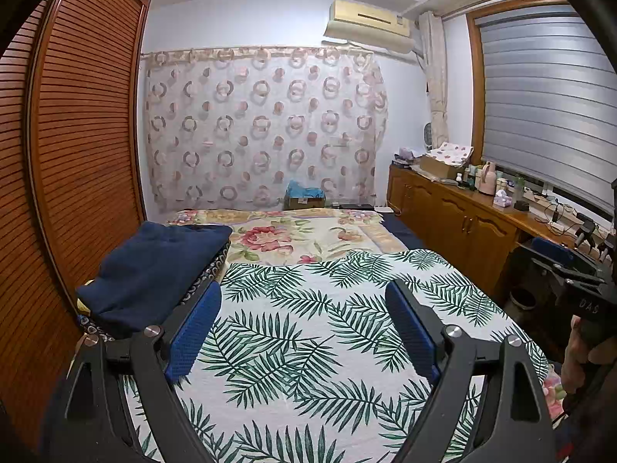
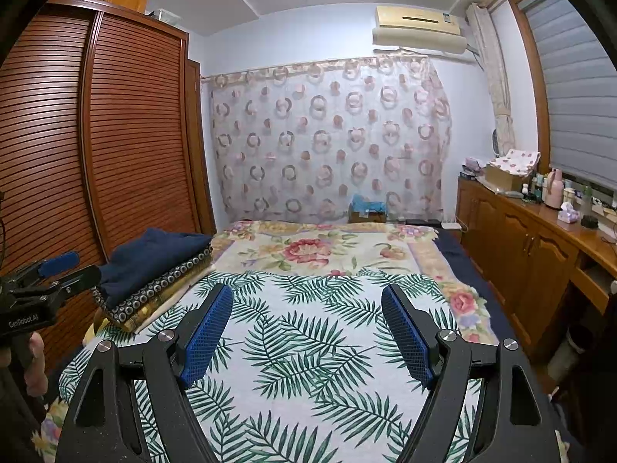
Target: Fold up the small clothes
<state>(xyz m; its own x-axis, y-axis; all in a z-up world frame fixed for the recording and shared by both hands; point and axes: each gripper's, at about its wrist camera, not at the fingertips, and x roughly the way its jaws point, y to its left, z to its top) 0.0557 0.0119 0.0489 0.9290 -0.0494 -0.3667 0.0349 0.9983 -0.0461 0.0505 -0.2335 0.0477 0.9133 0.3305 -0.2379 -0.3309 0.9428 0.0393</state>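
Open palm-leaf cloth [image 1: 308, 347] ahead, folded stack [image 1: 154, 270] blocking left, cabinet [image 2: 520, 247] crowding right

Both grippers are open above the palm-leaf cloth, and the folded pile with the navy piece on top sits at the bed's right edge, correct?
Not quite: the folded pile, navy piece on top, sits at the bed's left edge, by the wardrobe, as the right wrist view shows. Both the left gripper and right gripper are open above the palm-leaf cloth.
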